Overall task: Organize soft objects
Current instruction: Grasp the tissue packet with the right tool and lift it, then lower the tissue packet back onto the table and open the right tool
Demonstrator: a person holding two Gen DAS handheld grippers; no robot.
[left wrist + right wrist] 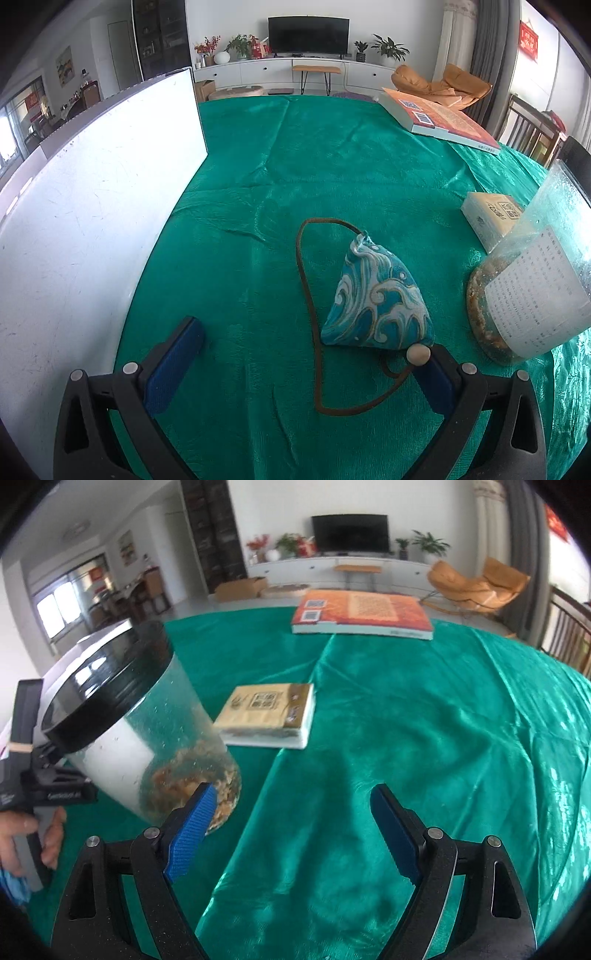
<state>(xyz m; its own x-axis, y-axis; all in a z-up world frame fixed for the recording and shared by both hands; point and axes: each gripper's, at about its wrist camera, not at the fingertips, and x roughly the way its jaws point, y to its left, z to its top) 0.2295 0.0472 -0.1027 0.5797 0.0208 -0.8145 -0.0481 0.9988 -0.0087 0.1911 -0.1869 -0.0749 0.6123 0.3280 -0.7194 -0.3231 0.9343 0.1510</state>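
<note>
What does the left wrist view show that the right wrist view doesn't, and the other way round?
Left wrist only: the blue wave-patterned pouch with its brown cord, the white board, and the open left gripper.

Right wrist only: the jar's black lid, the hand holding the other gripper's handle, and the open right gripper, nothing between its jaws.

Both: the jar, the tissue pack, the orange book and the green cloth.
</note>
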